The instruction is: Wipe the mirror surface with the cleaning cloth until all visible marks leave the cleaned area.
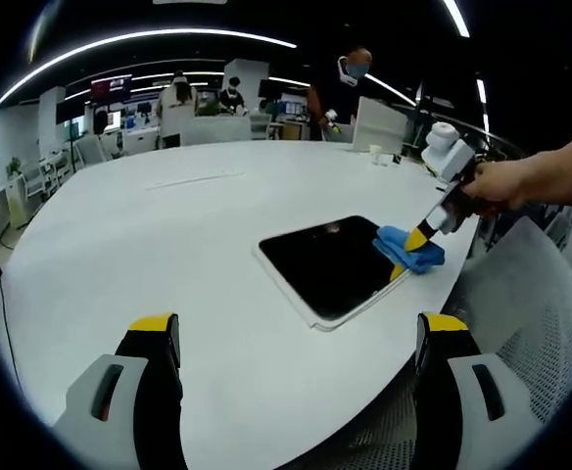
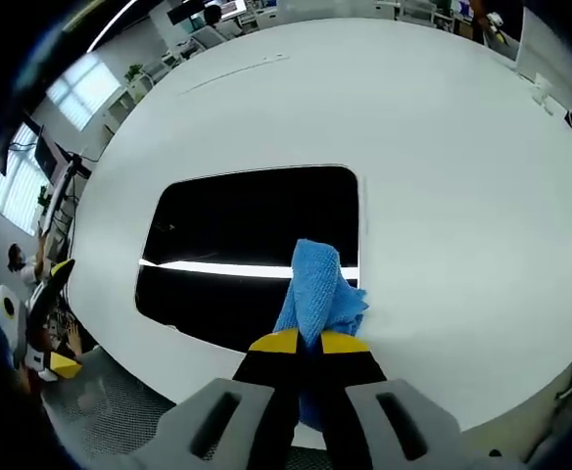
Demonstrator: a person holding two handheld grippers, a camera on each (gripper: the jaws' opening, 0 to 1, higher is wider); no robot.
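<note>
While the right gripper [image 2: 301, 342] clamps the blue cloth [image 2: 317, 294] on the mirror [image 2: 237, 235], the left gripper [image 1: 296, 333] gapes above the bare white worktop [image 1: 149, 235].

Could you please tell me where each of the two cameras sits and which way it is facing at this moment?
Left gripper view: rides the open left tool, facing across the white table toward the mirror; a hand holds the right tool.
Right gripper view: rides the right tool, looking down at the mirror, jaws shut on the blue cloth.
Shared: table, mirror, cloth.
</note>
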